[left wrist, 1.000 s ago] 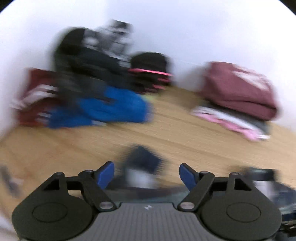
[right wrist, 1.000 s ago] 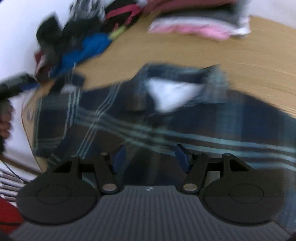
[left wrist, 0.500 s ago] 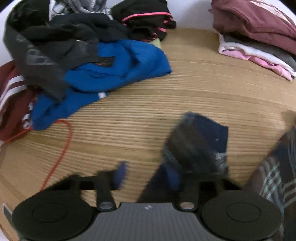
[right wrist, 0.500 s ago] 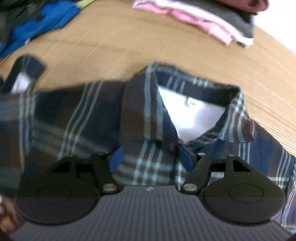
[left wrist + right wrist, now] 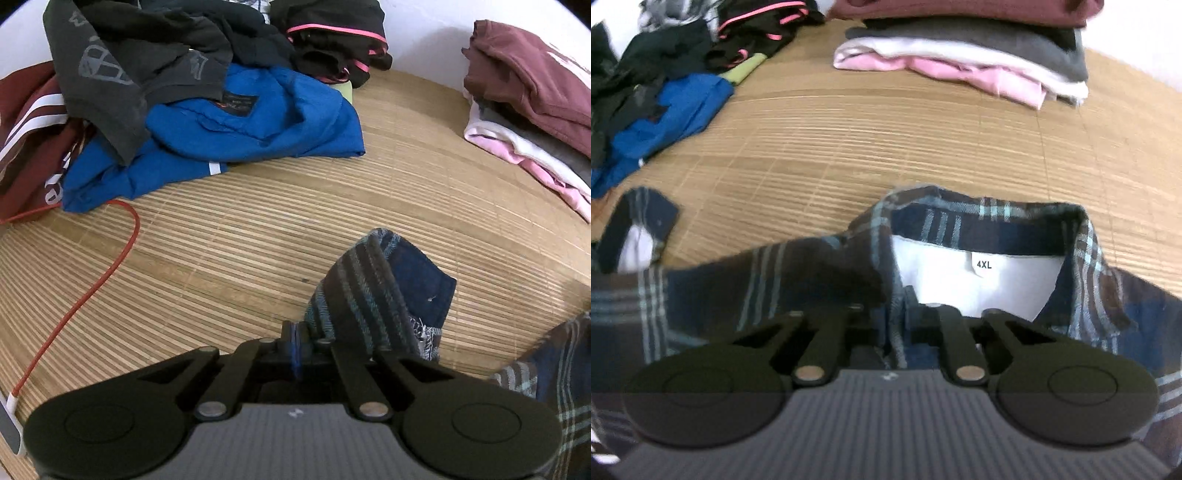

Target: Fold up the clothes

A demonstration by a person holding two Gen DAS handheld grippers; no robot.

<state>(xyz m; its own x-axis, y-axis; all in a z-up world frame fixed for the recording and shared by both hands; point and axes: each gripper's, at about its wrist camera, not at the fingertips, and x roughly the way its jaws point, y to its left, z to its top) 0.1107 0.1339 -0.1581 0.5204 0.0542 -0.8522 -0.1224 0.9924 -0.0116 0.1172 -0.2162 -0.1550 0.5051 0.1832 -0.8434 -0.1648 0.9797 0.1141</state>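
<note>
A dark blue and brown plaid shirt (image 5: 746, 288) lies on the bamboo mat, collar up, with a white lining and a 4XL tag. My right gripper (image 5: 892, 332) is shut on the shirt's front placket just below the collar. My left gripper (image 5: 295, 338) is shut on the edge of the shirt's sleeve cuff (image 5: 376, 291), which stands up off the mat to the right of the fingers. The cuff also shows in the right wrist view (image 5: 646, 221) at the far left.
A loose heap of blue, black and maroon clothes (image 5: 221, 122) lies at the back left. A folded stack (image 5: 532, 110) with a maroon top sits at the back right. A red cable (image 5: 92, 284) runs across the mat (image 5: 258, 229) on the left.
Both grippers came down onto the shirt and closed: the left on the sleeve cuff, the right on the placket under the collar.
</note>
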